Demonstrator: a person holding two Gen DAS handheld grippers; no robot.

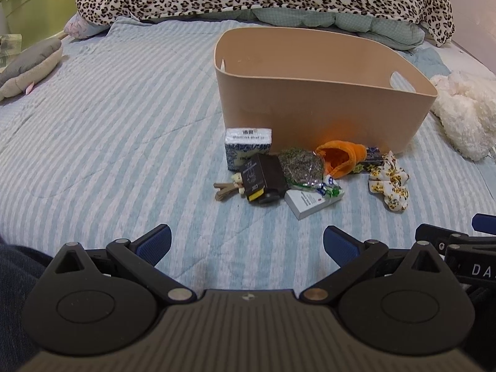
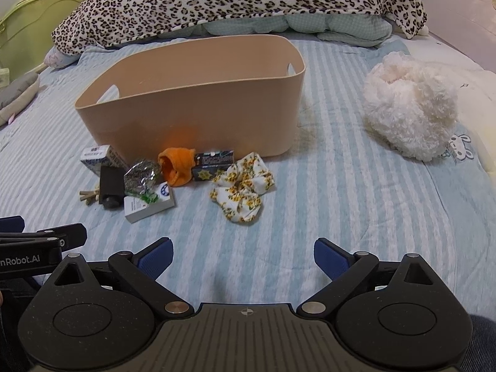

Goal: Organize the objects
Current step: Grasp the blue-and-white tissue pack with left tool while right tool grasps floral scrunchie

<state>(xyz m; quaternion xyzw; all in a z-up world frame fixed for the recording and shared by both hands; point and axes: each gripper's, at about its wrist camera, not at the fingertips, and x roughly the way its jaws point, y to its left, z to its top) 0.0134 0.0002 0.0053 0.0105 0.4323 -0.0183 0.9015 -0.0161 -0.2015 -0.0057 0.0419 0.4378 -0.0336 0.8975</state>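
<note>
Bin [image 1: 322,105] inside floor hidden behind near wall. Print on tissue pack [image 1: 248,147] and white box [image 1: 305,203] too small to read. Keys [image 1: 228,187] half hidden under black case [image 1: 263,176]. Grey cushion [image 1: 28,65] cut off at left edge.

Bedroom in a private home: a bed surface covered by a blue-and-white striped quilt [image 2: 310,204] fills the lower and middle frame of both views, with a leopard-print blanket [image 2: 235,3] heaped over pale green bedding [image 2: 341,28] along the upper edge. A light green headboard or furniture panel [image 2: 34,15] stands at the upper left. A fluffy white plush item [image 2: 409,108] lies at right and a grey soft toy [image 1: 28,62] at the left edge.
</note>
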